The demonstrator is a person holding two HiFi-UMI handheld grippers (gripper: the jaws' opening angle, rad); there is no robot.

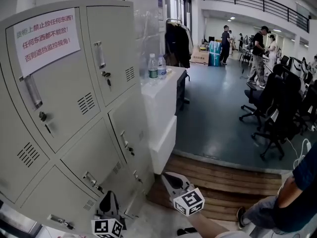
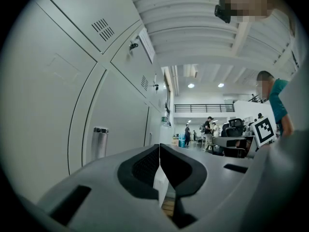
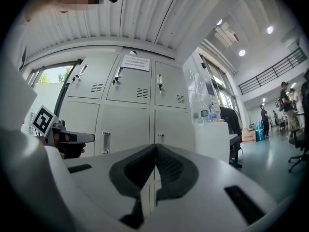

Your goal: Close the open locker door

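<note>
Lockers: we saw grey locker doors, each one in view shut, with a paper notice on the top left door.
Left gripper: we held it low, near the bottom doors.
Right gripper: we held it over the wooden step.
Counter: two bottles stood on it.

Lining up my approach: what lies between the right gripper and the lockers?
Nothing: in the right gripper view, the stretch from the shut right gripper to the lockers is bare.
</note>
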